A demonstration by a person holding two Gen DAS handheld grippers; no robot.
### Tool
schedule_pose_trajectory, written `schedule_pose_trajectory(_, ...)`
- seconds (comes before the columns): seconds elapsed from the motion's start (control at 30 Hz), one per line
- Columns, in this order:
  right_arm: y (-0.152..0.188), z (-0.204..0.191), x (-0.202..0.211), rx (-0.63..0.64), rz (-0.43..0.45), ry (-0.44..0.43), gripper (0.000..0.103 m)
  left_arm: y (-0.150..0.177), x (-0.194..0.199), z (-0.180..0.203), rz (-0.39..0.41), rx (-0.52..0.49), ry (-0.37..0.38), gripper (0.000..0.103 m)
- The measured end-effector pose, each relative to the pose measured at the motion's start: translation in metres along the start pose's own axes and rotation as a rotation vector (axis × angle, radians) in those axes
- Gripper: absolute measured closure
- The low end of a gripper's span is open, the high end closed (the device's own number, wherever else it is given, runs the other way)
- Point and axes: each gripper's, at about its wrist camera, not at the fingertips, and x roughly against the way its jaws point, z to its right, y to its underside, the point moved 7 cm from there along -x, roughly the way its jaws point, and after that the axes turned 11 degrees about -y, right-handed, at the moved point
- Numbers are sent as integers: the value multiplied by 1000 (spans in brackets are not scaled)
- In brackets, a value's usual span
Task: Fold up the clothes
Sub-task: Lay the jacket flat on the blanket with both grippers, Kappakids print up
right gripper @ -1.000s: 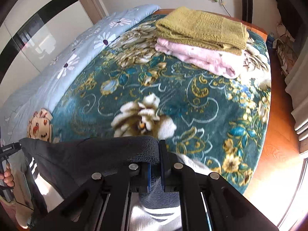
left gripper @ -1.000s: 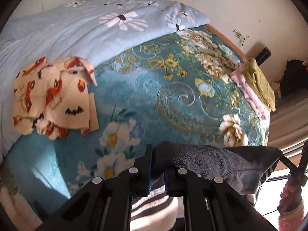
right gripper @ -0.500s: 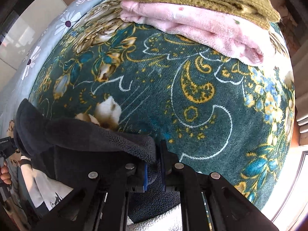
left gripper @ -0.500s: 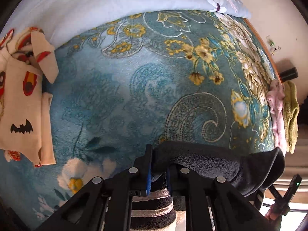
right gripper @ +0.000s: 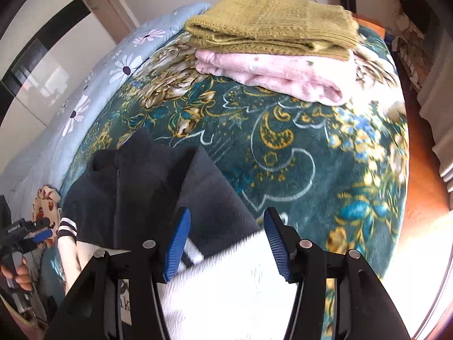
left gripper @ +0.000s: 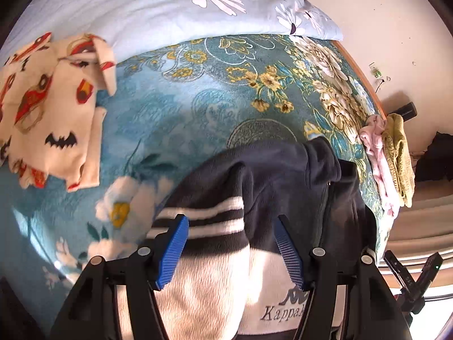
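- The dark fleece jacket (left gripper: pixel 283 175) lies flat on the teal floral blanket (left gripper: pixel 181 119) near the bed's close edge, collar pointing away from you, zipper running down its front.
- Its lower body is white fleece with "Kappa" lettering showing in your left view; one dark sleeve with a white-striped cuff (left gripper: pixel 203 218) is folded across the chest.
- Your left claw (left gripper: pixel 230 250) is spread wide, blue pads apart on either side of the striped cuff, pinching nothing.
- Your right claw (right gripper: pixel 226 243) is likewise spread, hovering over the boundary between the dark and white fleece, with nothing between its pads.
- In your right view, your other hand (right gripper: pixel 17 272) grips the left tool's handle at the frame's far left edge.
- Well apart from the jacket, a cream printed garment (left gripper: pixel 48 107) with bats and red shapes lies crumpled where the blanket meets the pale blue daisy duvet (left gripper: pixel 158 11).
- On the blanket's far side, a folded mustard knit (right gripper: pixel 271 25) sits stacked on a folded pink fleece (right gripper: pixel 277 70).
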Motion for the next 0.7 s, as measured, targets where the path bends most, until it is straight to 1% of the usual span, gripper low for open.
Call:
schedule_pose_trajectory(0.1, 48, -6, 15, -44, -22, -28, 46, 36, 4, -11, 8, 7, -24, 36)
schedule_pose_trajectory(0.2, 85, -28, 14, -11, -81, -57, 46, 61, -1, -22, -16, 13, -57, 36)
schedule_pose_trajectory(0.27, 101, -46, 6, 44, -127, -64, 46, 66, -2, -25, -43, 35, -37, 36)
schedule_pose_trajectory(0.3, 108, -54, 0, 67, -149, -63, 46, 67, 0, -25, -44, 48, -26, 36)
schedule_pose_trajectory(0.37, 118, -56, -8, 66, -169, -33, 48, 66, 8, -25, -33, 64, -4, 36)
schedule_pose_trajectory(0.4, 122, -55, -10, 54, -173, -17, 59, 65, 12, -23, -22, 60, 0, 36)
schedule_pose_trajectory(0.43, 123, -50, -10, 28, -173, -7, 65, 65, 15, -22, -16, 51, -2, 36)
schedule_pose_trajectory(0.47, 122, -45, -9, 3, -172, -5, 78, 65, 17, -22, -12, 41, -5, 36)
schedule_pose_trajectory(0.5, 119, -38, -5, -13, -168, 2, 93, 66, 19, -22, -10, 36, -10, 36)
schedule_pose_trajectory(0.53, 113, -31, 2, -18, -154, 20, 96, 67, 19, -25, -10, 39, -13, 36)
schedule_pose_trajectory(0.7, 79, 7, 35, -42, -84, 108, 97, 73, 17, -33, -40, 89, 4, 36)
